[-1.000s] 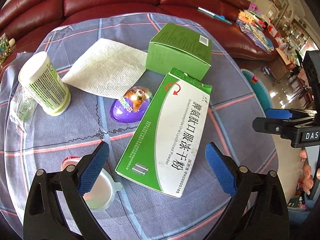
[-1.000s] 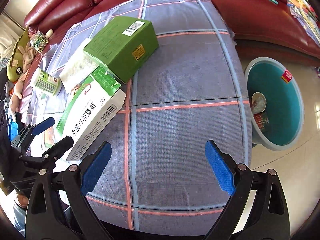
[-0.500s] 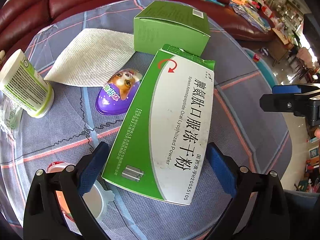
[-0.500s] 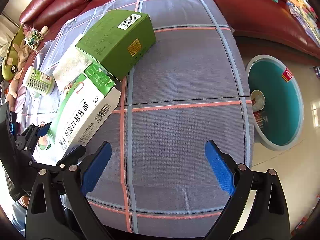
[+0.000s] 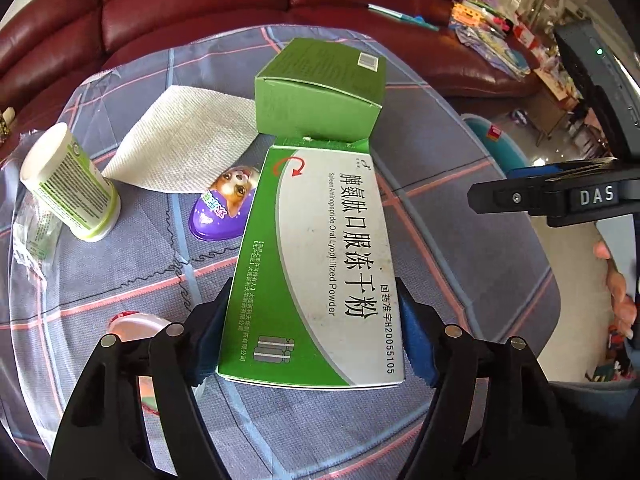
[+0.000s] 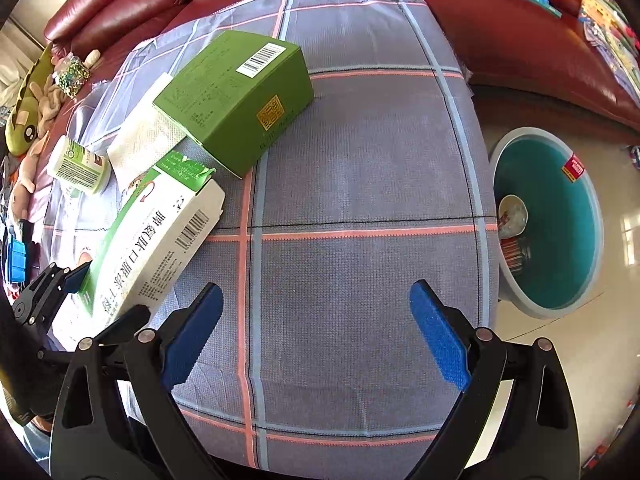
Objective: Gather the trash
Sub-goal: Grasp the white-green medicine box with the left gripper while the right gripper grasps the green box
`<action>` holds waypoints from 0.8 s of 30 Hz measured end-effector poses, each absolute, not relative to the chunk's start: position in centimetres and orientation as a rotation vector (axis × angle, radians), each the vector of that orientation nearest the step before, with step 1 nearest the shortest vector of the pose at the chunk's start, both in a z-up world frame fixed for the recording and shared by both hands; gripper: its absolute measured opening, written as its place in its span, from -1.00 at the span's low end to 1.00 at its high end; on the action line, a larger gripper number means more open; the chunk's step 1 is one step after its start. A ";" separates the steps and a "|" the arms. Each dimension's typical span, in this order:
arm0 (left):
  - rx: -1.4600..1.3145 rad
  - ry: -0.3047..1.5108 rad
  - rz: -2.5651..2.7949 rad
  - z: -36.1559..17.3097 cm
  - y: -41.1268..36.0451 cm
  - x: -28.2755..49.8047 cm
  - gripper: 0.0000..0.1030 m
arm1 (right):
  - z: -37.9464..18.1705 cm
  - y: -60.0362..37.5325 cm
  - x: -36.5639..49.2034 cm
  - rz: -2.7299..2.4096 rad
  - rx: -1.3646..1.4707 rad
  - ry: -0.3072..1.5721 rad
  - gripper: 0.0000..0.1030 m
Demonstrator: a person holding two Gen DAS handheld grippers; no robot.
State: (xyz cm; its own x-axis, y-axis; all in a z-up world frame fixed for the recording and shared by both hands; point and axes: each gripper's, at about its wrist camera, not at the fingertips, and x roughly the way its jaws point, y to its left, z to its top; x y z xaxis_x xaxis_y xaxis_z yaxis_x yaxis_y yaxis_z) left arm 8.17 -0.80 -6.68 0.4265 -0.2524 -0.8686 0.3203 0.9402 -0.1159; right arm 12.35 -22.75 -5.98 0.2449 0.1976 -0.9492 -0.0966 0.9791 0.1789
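While the left gripper [image 5: 316,336] clamps the medicine box [image 5: 320,264], the right gripper [image 6: 316,336] gapes empty.

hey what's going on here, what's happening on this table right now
A person is clearing trash from a cloth-covered table with tongs in each hand. The left tongs have just been closing around the near end of the white and green medicine box, pads at its two sides. The right tongs hang open over bare cloth. A teal bin on the floor beside the table already holds some trash.
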 end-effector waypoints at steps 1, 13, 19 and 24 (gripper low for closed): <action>0.058 1.068 -0.353 -6.1 -0.6 8.0 0.44 | -5.7 -22.8 12.6 0.205 0.086 1.302 0.75; -0.027 0.935 -0.206 -0.1 2.4 8.9 0.43 | -3.1 -23.4 16.8 0.290 0.080 1.228 0.75; -0.090 0.947 -0.171 -0.7 2.5 12.3 0.43 | -2.3 -22.9 21.2 0.341 0.067 1.194 0.51; -0.084 0.964 -0.162 -1.4 1.8 14.4 0.44 | -2.7 -22.1 25.0 0.426 0.102 1.206 0.07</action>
